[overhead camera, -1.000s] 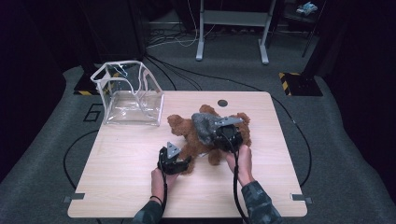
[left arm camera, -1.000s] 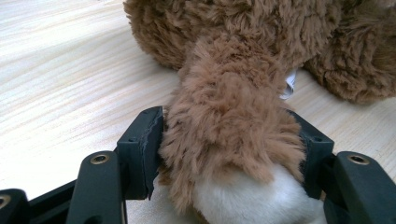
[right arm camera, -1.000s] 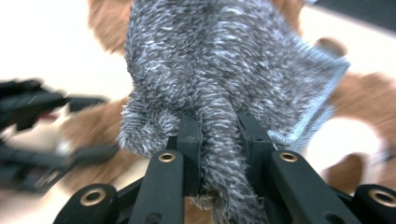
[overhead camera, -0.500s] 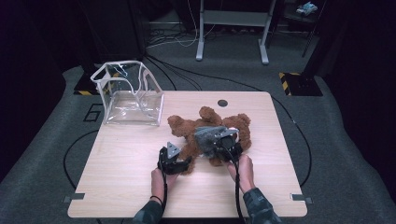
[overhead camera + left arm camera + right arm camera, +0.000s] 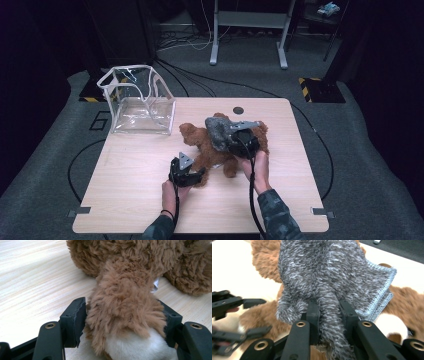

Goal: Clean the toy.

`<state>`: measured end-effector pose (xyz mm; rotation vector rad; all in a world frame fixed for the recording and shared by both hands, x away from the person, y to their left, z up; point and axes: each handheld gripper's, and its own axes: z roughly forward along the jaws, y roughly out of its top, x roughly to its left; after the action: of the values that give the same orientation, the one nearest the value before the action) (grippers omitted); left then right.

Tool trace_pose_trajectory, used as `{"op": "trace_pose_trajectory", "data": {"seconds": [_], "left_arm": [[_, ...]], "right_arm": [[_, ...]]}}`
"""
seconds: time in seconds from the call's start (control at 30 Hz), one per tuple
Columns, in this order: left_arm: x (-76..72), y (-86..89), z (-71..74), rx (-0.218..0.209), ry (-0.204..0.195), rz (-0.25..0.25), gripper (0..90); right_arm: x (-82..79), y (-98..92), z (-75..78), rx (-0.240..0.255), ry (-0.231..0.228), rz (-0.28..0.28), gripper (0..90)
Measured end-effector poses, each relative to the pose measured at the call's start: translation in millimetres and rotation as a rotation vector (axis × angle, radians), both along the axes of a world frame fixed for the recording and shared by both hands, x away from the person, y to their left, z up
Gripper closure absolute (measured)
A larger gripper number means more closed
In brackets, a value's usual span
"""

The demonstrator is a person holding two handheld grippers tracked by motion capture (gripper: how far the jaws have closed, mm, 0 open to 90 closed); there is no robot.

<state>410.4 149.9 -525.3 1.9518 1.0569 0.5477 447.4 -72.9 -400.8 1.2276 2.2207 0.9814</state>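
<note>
Here the brown teddy (image 5: 220, 147) lies mid-table, its leg (image 5: 125, 315) clamped in the left gripper (image 5: 192, 175). The right gripper (image 5: 328, 307) pinches a grey cloth (image 5: 332, 272) tight above the teddy's body. A clear bag (image 5: 137, 100) stands well apart at the table's (image 5: 125, 200) far left corner.

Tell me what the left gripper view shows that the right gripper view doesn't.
Left gripper view alone: the bear's leg with its pale sole between the left gripper's jaws, pads touching the fur, and a white tag.
Right gripper view alone: a grey cloth pinched by the right gripper.
Both: the brown bear on the table.
</note>
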Motion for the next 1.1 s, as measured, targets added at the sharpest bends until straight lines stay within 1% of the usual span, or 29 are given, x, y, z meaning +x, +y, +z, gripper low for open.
{"op": "trace_pose_trajectory", "data": {"seconds": [0.03,0.07,0.13,0.17,0.23,0.3,0.4,0.47,0.5,0.57,0.6,0.67,0.7,0.73,0.77,0.8,0.83,0.87,0.93,0.97,1.03,1.1], "left_arm": [[-0.2,-0.3,-0.1,-0.005,0.001,0.003,35.0],[-0.2,-0.1,0.0,0.000,0.001,0.001,35.0],[-0.2,-0.2,0.0,0.001,-0.001,0.001,35.0],[-0.2,-0.3,-0.1,0.001,-0.002,0.002,35.0],[-0.2,-0.8,-0.2,-0.001,0.001,0.004,35.0],[-0.1,-0.7,-0.2,0.000,0.001,0.003,35.0],[-0.2,-0.7,-0.2,-0.001,0.002,0.004,35.0],[-0.2,-0.7,-0.2,-0.001,0.002,0.004,35.0],[-0.2,-0.7,-0.1,-0.001,0.002,0.003,34.9],[-0.2,-0.6,-0.1,-0.002,0.001,0.003,34.9],[-0.2,-0.6,-0.1,-0.003,0.001,0.004,34.9],[-0.2,-0.2,0.0,0.001,0.001,0.002,34.9],[0.0,-0.2,0.0,0.001,-0.001,0.002,35.0],[-0.1,-0.3,0.0,0.002,-0.001,0.002,34.9],[-0.2,-0.3,0.0,0.002,-0.001,0.002,34.9],[-0.6,-0.7,-0.1,-0.003,0.003,0.003,35.0],[-0.6,-0.9,-0.2,-0.007,0.002,0.005,35.0],[-0.6,-0.9,-0.2,-0.007,0.002,0.004,34.9],[-0.5,-0.7,-0.2,-0.004,0.002,0.003,35.0],[-0.2,-0.3,0.0,0.003,-0.003,0.002,34.9],[-0.2,-0.3,-0.1,0.001,-0.002,0.002,35.0],[-0.2,-0.4,-0.1,0.001,-0.002,0.002,34.9]], "right_arm": [[3.0,3.8,-2.7,-0.017,0.004,-0.001,73.8],[4.7,6.9,-6.5,-0.027,0.019,-0.005,73.8],[6.6,9.5,-16.1,-0.042,0.039,-0.006,74.0],[6.2,9.7,-23.4,-0.048,0.047,-0.004,74.1],[1.9,7.3,-32.0,-0.043,0.058,-0.009,74.2],[-3.7,3.4,-38.2,-0.053,0.067,-0.002,74.2],[-9.4,-0.2,-46.6,-0.087,0.094,0.006,74.3],[-12.8,-2.5,-52.5,-0.111,0.121,0.010,74.3],[-13.7,-3.6,-54.6,-0.120,0.119,0.009,74.2],[-14.6,-6.5,-52.8,-0.116,0.130,0.012,74.3],[-14.7,-7.6,-48.9,-0.103,0.129,0.010,74.3],[-14.0,-9.4,-36.7,-0.074,0.093,0.008,74.3],[-13.8,-8.9,-29.1,-0.051,0.072,0.002,74.3],[-12.7,-8.4,-21.1,-0.039,0.039,-0.003,74.3],[-12.5,-6.6,-12.6,-0.027,0.022,-0.016,74.3],[-10.7,-5.0,-7.1,-0.022,0.004,-0.020,74.2],[-7.5,-2.4,1.1,-0.020,-0.025,-0.025,74.3],[-4.4,-0.6,5.7,-0.020,-0.051,-0.034,74.3],[4.2,2.7,8.6,-0.026,-0.047,-0.042,74.3],[7.6,4.4,6.7,-0.027,-0.032,-0.053,74.3],[13.9,6.0,-3.4,-0.061,0.010,-0.059,74.3],[15.7,3.9,-17.8,-0.069,0.044,-0.059,74.4]]}}
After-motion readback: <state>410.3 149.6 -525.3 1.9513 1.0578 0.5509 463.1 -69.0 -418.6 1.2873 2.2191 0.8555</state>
